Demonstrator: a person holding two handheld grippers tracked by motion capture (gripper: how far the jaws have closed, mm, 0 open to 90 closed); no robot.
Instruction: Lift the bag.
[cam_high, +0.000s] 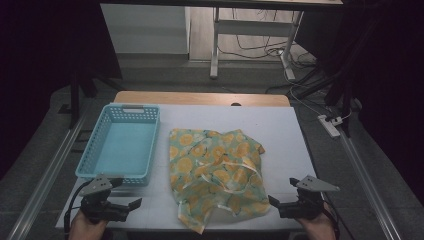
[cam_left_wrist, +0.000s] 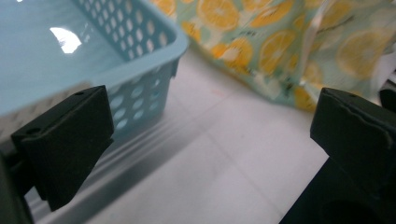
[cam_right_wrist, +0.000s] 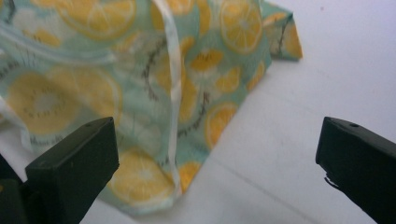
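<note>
A crumpled cloth (cam_high: 215, 172) printed with orange slices on pale green, with white ribbon ties, lies on the white table (cam_high: 280, 130). A light blue perforated basket (cam_high: 122, 142) stands empty to its left. My left gripper (cam_high: 125, 200) rests open at the front left, just below the basket's near corner (cam_left_wrist: 154, 60), with the cloth (cam_left_wrist: 261, 46) beyond its jaws. My right gripper (cam_high: 282, 201) is open at the front right, beside the cloth's lower right edge (cam_right_wrist: 154, 93). Nothing sits between either pair of jaws.
A wooden strip (cam_high: 200, 97) borders the table's far edge. Metal rails (cam_high: 47, 170) run along both sides. Beyond the table stand a desk frame (cam_high: 215, 45) and floor cables (cam_high: 260, 50); a power strip (cam_high: 329, 125) lies at the right.
</note>
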